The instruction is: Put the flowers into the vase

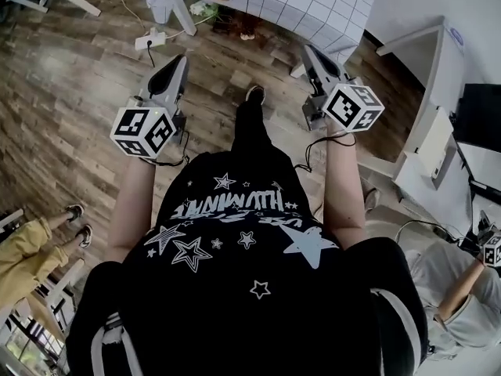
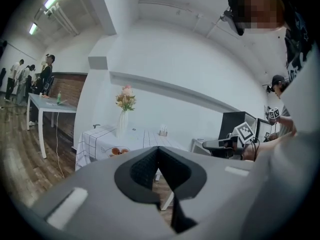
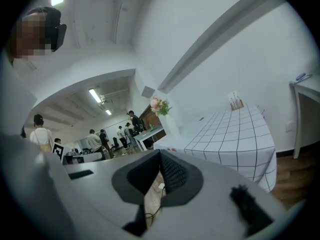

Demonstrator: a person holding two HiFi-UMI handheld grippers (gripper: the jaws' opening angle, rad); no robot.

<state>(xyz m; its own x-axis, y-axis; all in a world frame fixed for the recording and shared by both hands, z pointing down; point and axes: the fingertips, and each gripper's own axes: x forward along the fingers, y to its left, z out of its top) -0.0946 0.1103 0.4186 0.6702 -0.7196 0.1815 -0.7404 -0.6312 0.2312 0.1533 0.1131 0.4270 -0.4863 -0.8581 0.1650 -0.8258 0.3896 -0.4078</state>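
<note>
Wood-floored room: white grid-cloth desk (image 2: pixel 145 136) bore slim white vase (image 2: pixel 122 123) near its far corner, pink-and-yellow flowers (image 2: pixel 126 98) inside, judged light, soft-stemmed; hold low on stems. Left gripper (image 1: pixel 182 59), right gripper (image 1: pixel 308 52): fingers pressed together, empty.

Two grippers (left gripper (image 1: pixel 180 60), right gripper (image 1: pixel 309 52)), one vase (image 2: pixel 122 123), one bunch of flowers (image 2: pixel 126 98), one checked table (image 2: pixel 91 146)

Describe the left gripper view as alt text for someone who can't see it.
The left gripper, jaws shut and empty, fills the foreground. Beyond it, a white vase of flowers stands on a table with a checked cloth. The right gripper shows at right.
</note>
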